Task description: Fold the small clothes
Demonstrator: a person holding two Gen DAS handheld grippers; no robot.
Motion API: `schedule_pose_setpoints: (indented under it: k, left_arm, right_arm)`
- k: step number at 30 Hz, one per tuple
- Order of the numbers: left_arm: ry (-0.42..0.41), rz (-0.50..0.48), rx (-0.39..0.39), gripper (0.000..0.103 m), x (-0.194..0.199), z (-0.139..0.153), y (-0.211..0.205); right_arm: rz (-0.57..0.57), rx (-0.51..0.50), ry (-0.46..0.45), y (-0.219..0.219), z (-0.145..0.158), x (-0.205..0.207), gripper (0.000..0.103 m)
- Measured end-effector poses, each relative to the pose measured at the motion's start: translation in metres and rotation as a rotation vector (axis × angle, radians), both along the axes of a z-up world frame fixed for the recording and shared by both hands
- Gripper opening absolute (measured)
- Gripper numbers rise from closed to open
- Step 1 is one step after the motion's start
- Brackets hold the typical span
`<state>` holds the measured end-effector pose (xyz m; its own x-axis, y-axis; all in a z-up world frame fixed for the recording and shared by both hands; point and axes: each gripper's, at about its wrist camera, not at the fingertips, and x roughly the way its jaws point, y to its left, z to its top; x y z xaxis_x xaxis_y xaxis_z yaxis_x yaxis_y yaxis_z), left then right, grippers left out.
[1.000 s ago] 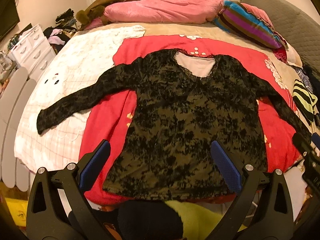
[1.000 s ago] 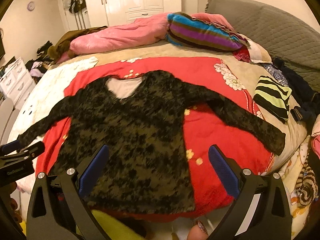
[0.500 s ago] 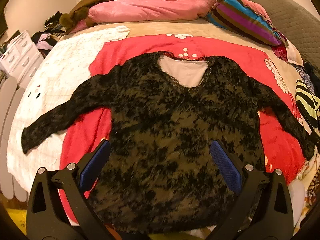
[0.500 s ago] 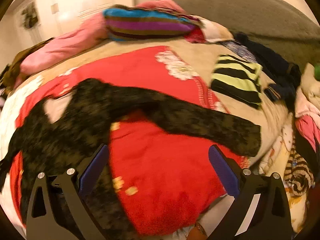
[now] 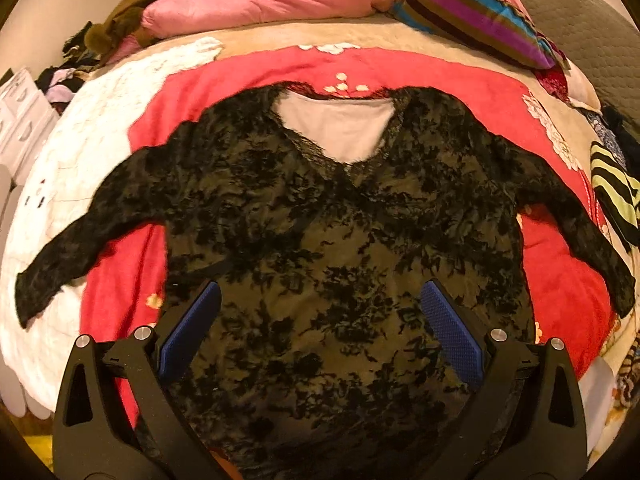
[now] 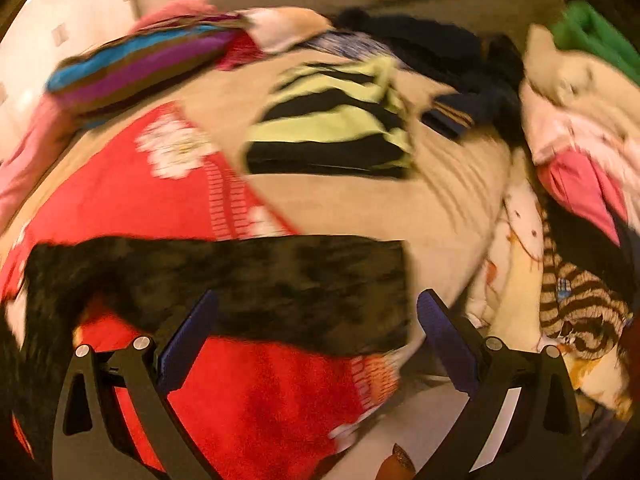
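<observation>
Top [image 5: 340, 248] lies flat on the bed [image 5: 256, 40], front side up, on a red blanket [image 5: 472, 92]. Both sleeves are spread out to the sides. It looks laid out this way so it is easy to fold: nothing is bunched up and every edge can be reached.

Left gripper [image 5: 320, 332] hangs over the lower middle of the top. Its jaws are spread wide and hold nothing. I think it waits there to help press or grab the body of the top.

Right gripper [image 6: 318, 332] is out by the sleeve [image 6: 248, 284] on its side. This view is blurry. Its jaws are also spread wide, with the cuff end of the sleeve lying just ahead of them, not pinched yet. My guess is that the sleeve gets picked up first and laid across the body.

A striped shirt [image 6: 332, 128] sits folded farther up the bed, well apart from the top.
</observation>
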<state>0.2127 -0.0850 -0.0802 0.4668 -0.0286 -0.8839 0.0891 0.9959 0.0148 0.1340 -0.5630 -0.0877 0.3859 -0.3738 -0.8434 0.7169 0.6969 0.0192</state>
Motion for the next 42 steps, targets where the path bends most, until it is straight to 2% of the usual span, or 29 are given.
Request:
schedule_pose_setpoints:
  k: [6,11,13,14,15,16,17,18,19,20,23,28,35,38,42]
  left_arm:
    - [0.015,-0.019,-0.01,0.094,0.006,-0.014,-0.008]
    - [0.021,-0.016,0.006,0.094,0.007,-0.021,-0.008]
    - [0.023,-0.013,0.009,0.094,0.006,-0.023,-0.007]
    - [0.024,-0.01,0.011,0.094,0.005,-0.024,-0.007]
    - [0.026,-0.007,0.011,0.094,0.004,-0.025,-0.006]
    - [0.028,-0.006,0.009,0.094,0.004,-0.025,-0.005]
    - [0.028,-0.006,0.009,0.094,0.003,-0.025,-0.005]
    - [0.025,-0.006,0.014,0.094,0.002,-0.026,-0.005]
    - [0.021,-0.007,0.018,0.094,0.001,-0.025,-0.004]
    - [0.018,-0.008,0.02,0.094,0.001,-0.025,-0.004]
    - [0.011,-0.009,0.016,0.094,-0.001,-0.024,0.0]
    - [0.006,0.003,0.004,0.094,0.001,-0.023,0.006]
    - [-0.008,0.035,-0.02,0.094,0.004,-0.017,0.026]
    - [-0.015,0.046,-0.019,0.094,0.004,-0.014,0.036]
    - [-0.025,0.066,-0.028,0.094,0.003,-0.011,0.054]
  right_arm:
    - [-0.063,0.069,0.067,-0.057,-0.043,-0.009,0.099]
    - [-0.026,0.155,0.029,-0.068,-0.063,-0.006,0.099]
    - [0.011,0.192,-0.012,-0.063,-0.065,-0.002,0.098]
    - [0.023,0.206,-0.029,-0.062,-0.065,0.0,0.093]
    - [0.039,0.225,-0.054,-0.06,-0.064,0.002,0.083]
    - [0.041,0.229,-0.055,-0.058,-0.063,0.004,0.057]
    - [0.03,0.225,-0.044,-0.057,-0.062,0.006,0.042]
    - [0.027,0.229,-0.051,-0.057,-0.061,0.006,0.035]
    - [0.037,0.243,-0.076,-0.057,-0.057,0.007,0.015]
    - [0.058,0.248,-0.097,-0.054,-0.052,0.008,0.003]
    - [0.14,0.217,-0.139,-0.036,-0.03,0.015,0.003]
    - [0.308,0.236,-0.254,0.012,0.018,0.041,0.003]
    - [0.633,0.315,-0.405,0.138,0.09,0.106,0.003]
    - [0.752,0.373,-0.429,0.194,0.104,0.135,0.003]
    - [0.851,0.45,-0.402,0.265,0.101,0.171,0.003]
